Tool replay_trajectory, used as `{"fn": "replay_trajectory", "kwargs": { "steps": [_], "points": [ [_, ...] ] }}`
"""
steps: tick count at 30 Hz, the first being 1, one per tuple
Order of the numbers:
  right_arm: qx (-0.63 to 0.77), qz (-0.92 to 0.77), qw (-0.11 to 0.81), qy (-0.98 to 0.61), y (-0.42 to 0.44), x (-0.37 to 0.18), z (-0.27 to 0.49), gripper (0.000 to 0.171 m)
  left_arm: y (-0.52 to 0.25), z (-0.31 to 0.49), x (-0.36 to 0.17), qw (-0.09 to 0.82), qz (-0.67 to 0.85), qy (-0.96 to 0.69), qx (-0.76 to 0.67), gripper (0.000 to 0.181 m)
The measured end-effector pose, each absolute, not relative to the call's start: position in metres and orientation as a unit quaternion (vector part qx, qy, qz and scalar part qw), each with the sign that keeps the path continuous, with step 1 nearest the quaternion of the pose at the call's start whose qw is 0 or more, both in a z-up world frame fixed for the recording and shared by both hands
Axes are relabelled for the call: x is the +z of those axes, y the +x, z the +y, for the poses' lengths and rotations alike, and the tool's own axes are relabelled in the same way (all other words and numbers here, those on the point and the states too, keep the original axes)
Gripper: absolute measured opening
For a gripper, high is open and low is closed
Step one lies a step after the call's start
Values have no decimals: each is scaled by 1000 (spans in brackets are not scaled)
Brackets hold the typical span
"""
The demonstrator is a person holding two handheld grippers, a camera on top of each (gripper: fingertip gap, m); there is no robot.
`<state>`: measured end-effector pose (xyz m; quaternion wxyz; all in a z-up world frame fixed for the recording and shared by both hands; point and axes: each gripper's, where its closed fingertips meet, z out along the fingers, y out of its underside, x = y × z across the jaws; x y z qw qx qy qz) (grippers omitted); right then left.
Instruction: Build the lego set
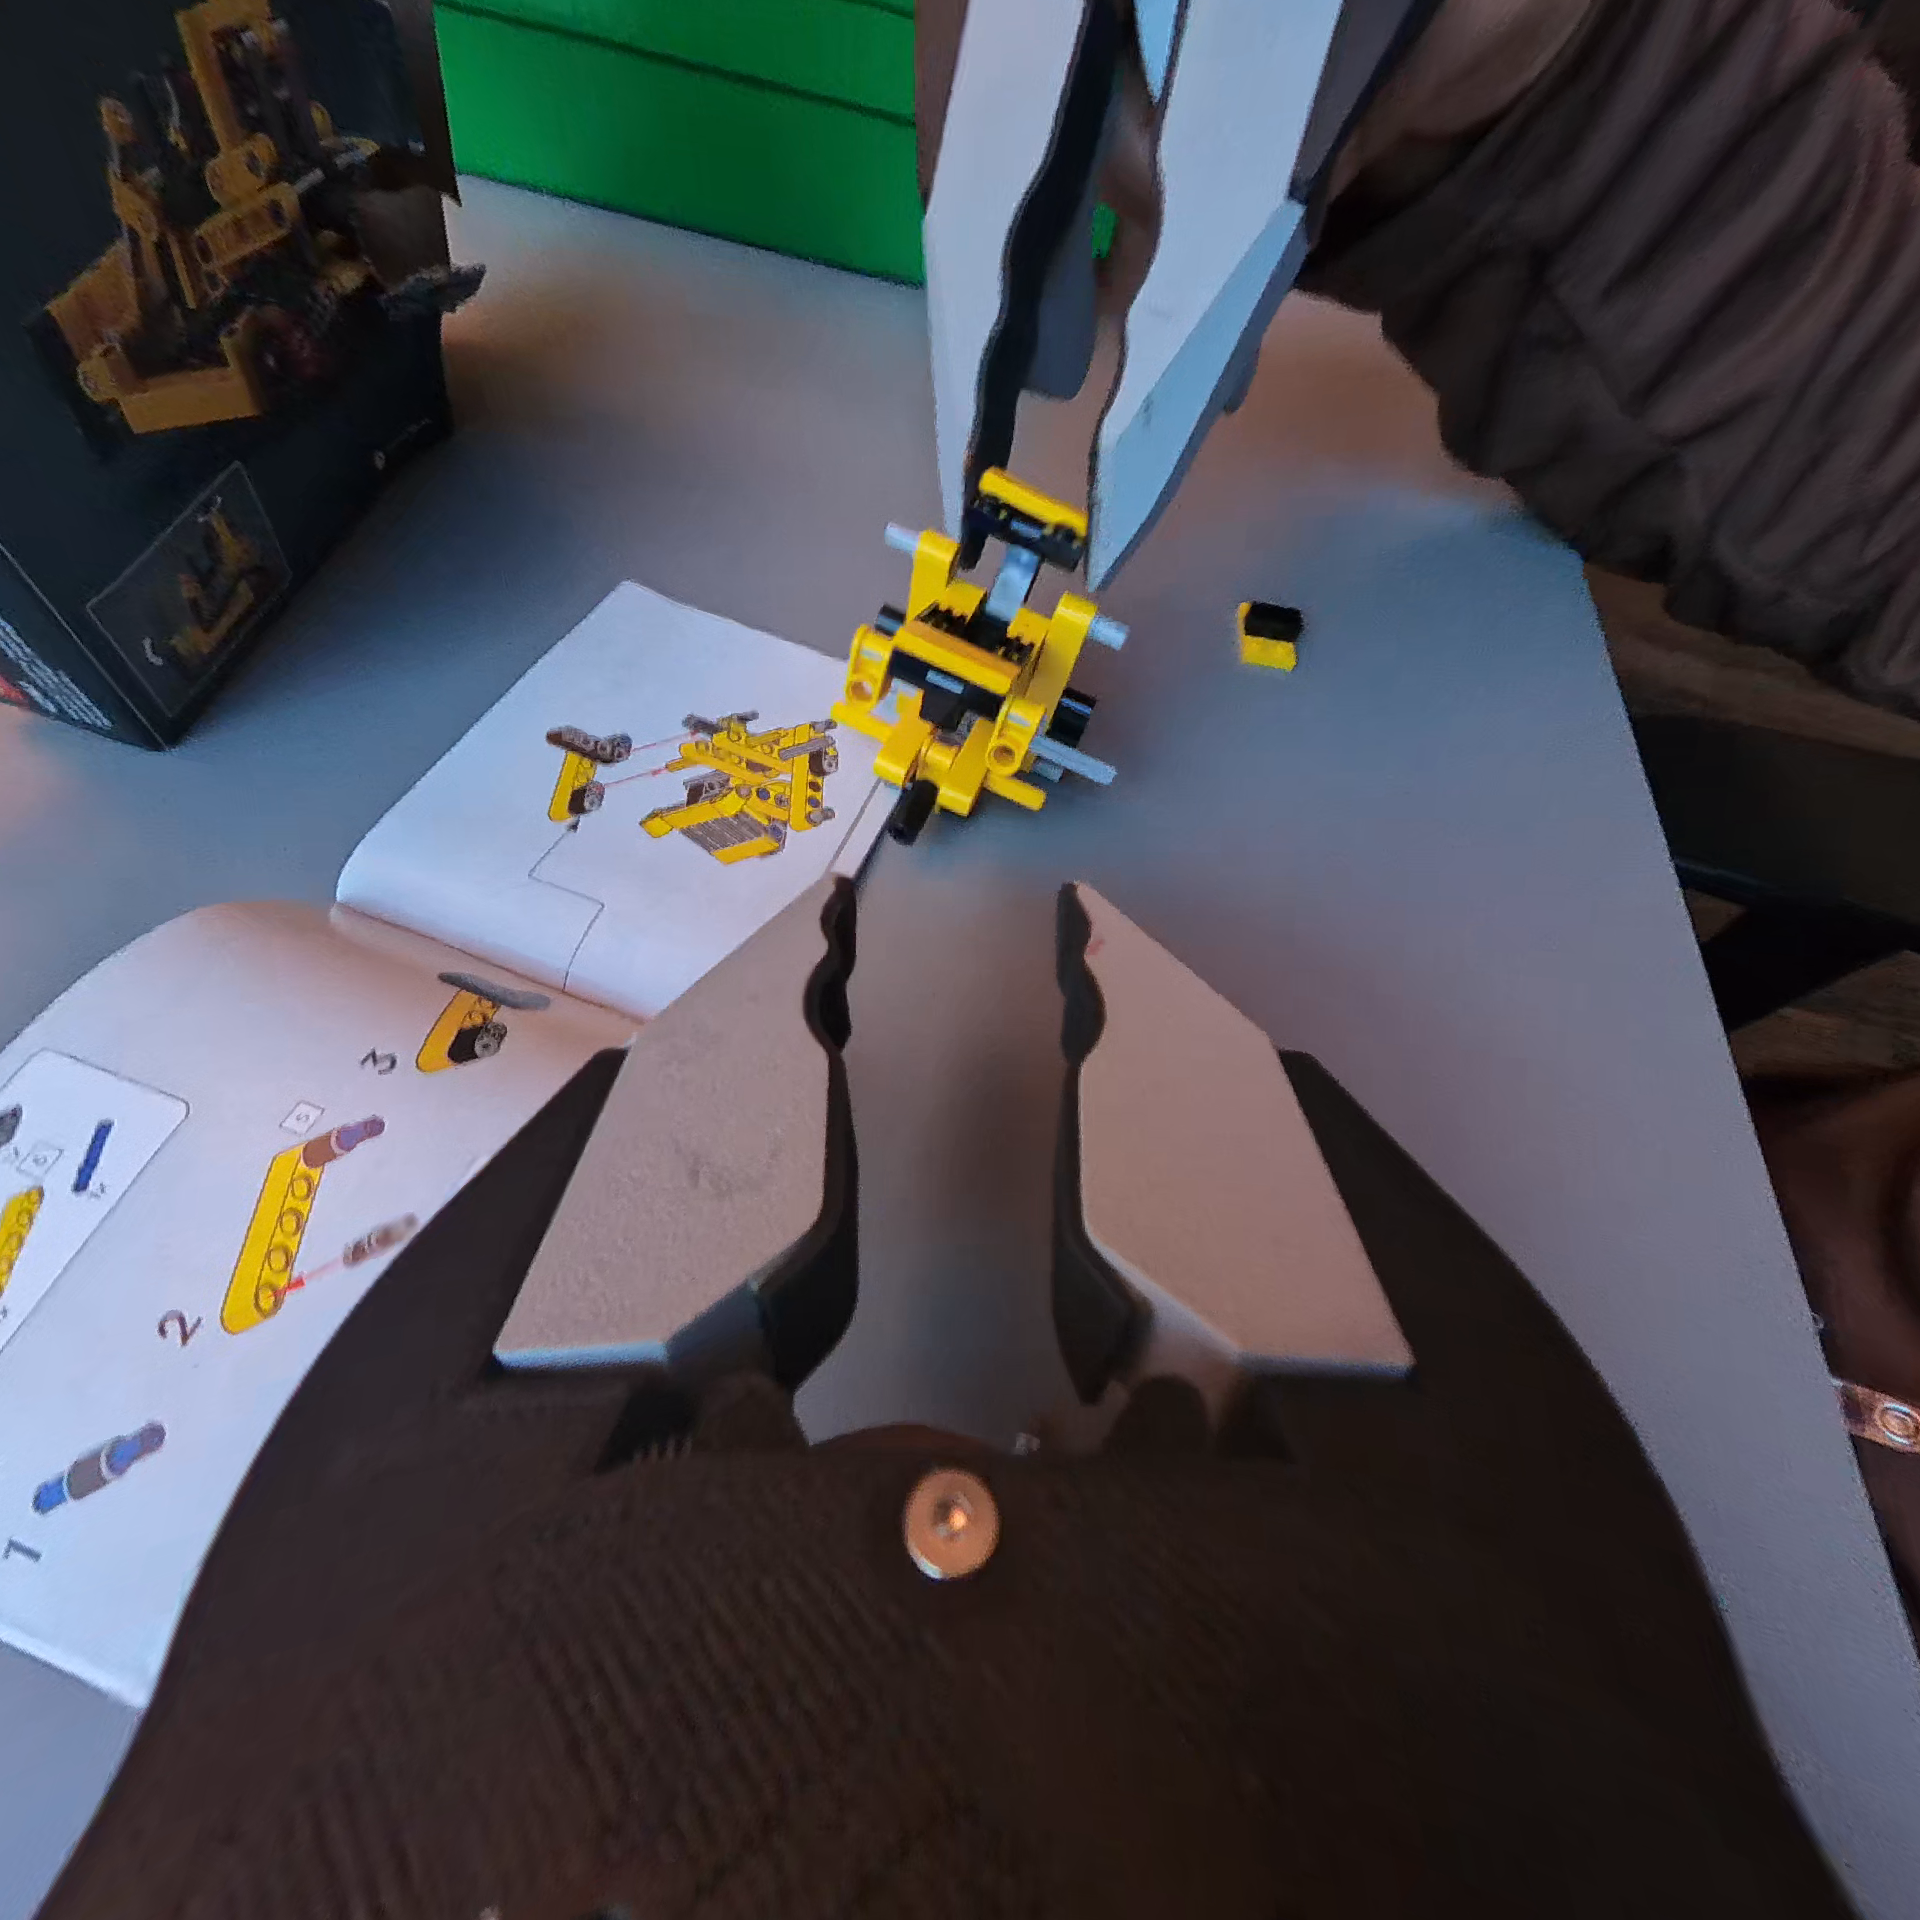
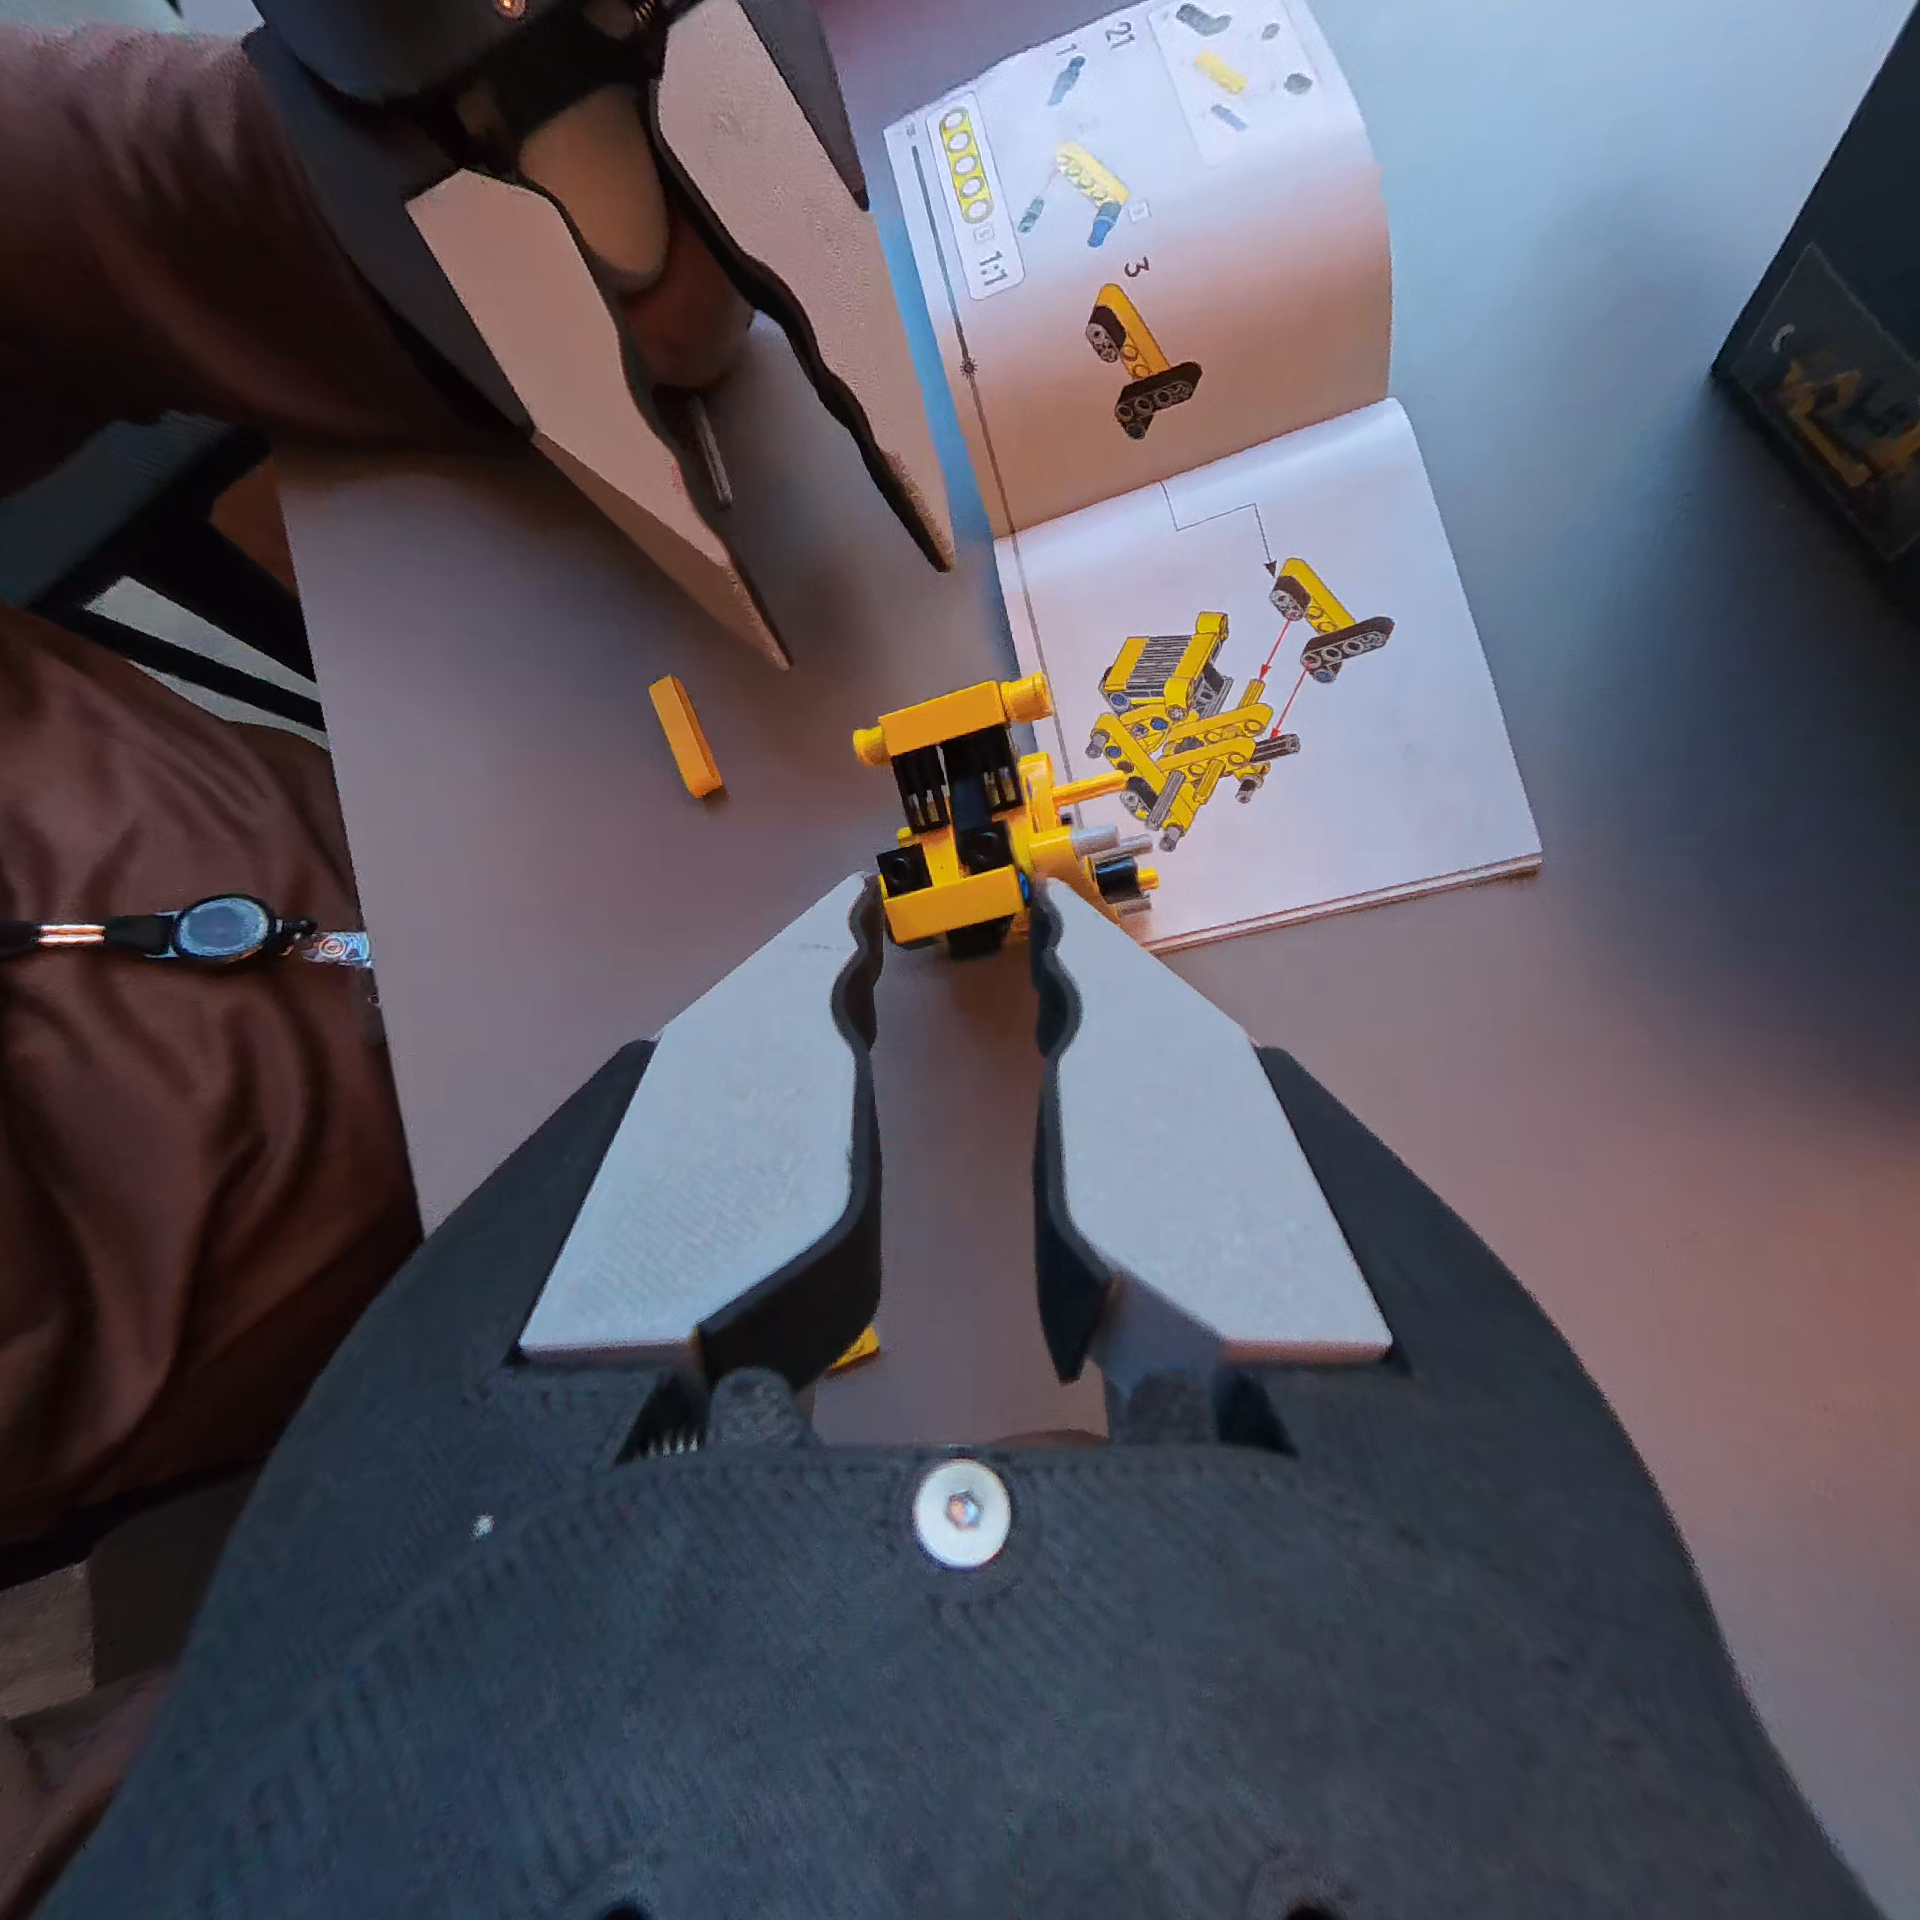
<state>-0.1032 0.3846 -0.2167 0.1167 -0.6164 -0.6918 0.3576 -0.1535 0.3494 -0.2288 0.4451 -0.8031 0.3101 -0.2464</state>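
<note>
Right wrist view: right hand-held gripper point(image 2: 954, 914) pinches the yellow model's point(image 2: 961, 821) near end on the table point(image 2: 1455, 1143); left hand-held gripper point(image 1: 954, 904), empty and part-open, should approach squarely.

**Plastic, paper and cloth on a matt table**

The yellow-and-black model point(image 1: 966, 675) is smooth, slightly glossy plastic, as are the small loose brick point(image 1: 1269, 634) and the flat yellow tile point(image 2: 686, 736). The table point(image 1: 1299, 883) is a smooth, matt grey surface. The instruction booklet point(image 1: 582, 862) is printed paper with a soft sheen. The box point(image 1: 208, 364) looks like glossy printed cardboard. Each hand-held gripper body shows ribbed, matt black plastic with a shiny metal screw point(image 2: 961, 1512). The brown garment point(image 2: 177, 1091) is soft, creased cloth.
</note>
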Motion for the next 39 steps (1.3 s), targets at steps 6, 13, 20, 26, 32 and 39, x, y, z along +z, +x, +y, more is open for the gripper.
{"fn": "replay_trajectory", "kwargs": {
  "steps": [6,13,20,26,32,39],
  "points": [
    [410,-683,139,-588,-109,-213,382,24,-143,364,-215,466,355,-778,-227,38],
    [437,-681,141,-570,-108,-213,379,24,-123,376,-207,450,359,-760,-302,41],
    [445,-666,132,-584,-108,-213,383,24,-123,381,-213,428,376,-762,-307,31],
    [439,-664,130,-591,-106,-213,383,23,-130,379,-214,422,371,-761,-323,30],
    [429,-665,135,-596,-104,-215,387,23,-136,372,-217,421,362,-762,-334,30],
    [439,-657,134,-598,-103,-215,389,17,-136,369,-218,424,369,-761,-323,29]
  ]
}}
